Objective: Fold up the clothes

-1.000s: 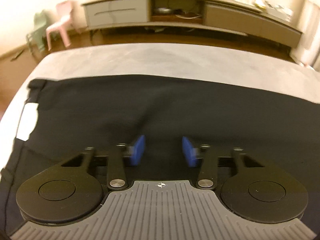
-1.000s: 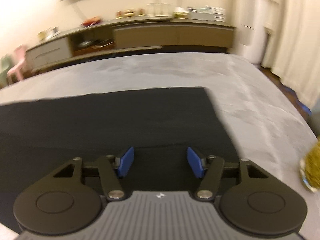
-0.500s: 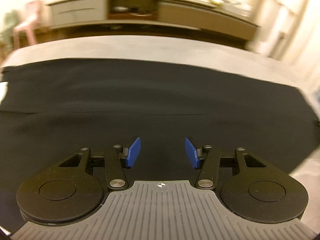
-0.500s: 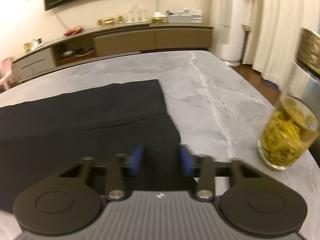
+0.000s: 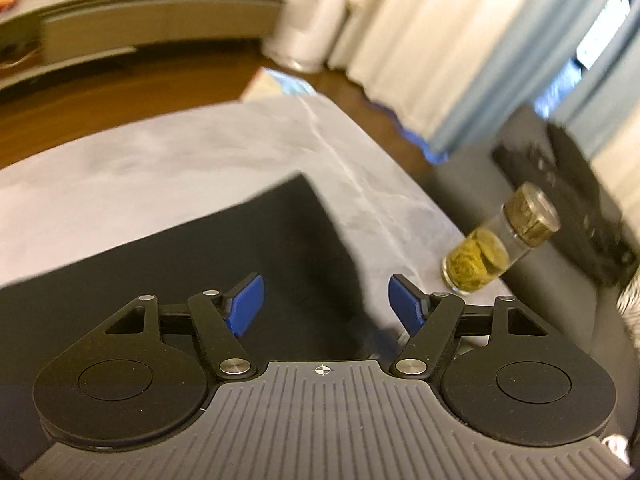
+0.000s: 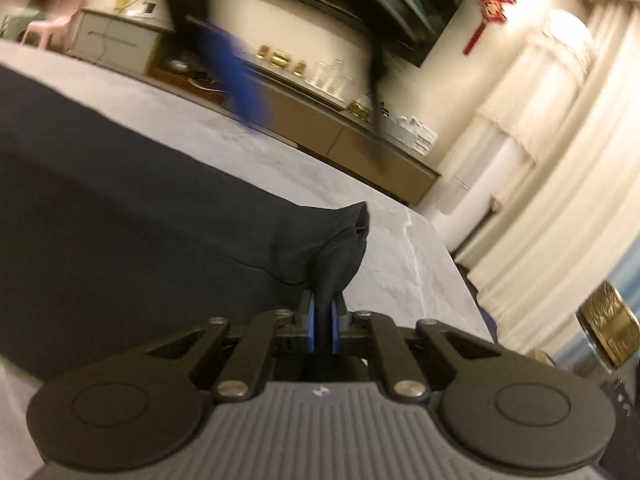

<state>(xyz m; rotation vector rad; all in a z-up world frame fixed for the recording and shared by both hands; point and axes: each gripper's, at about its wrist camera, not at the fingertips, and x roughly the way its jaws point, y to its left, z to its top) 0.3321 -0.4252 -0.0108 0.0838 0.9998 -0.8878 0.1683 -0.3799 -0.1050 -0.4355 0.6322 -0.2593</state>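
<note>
Between the right tool's point(image 6: 323, 322) pressed pads, the black garment's point(image 6: 120, 220) pinched corner could slip; left tool point(image 5: 322, 304) hangs spread.

Left claw point(image 5: 325, 304) gapes above black garment point(image 5: 192, 256) — glass jar point(image 5: 486, 258) nearby.
</note>
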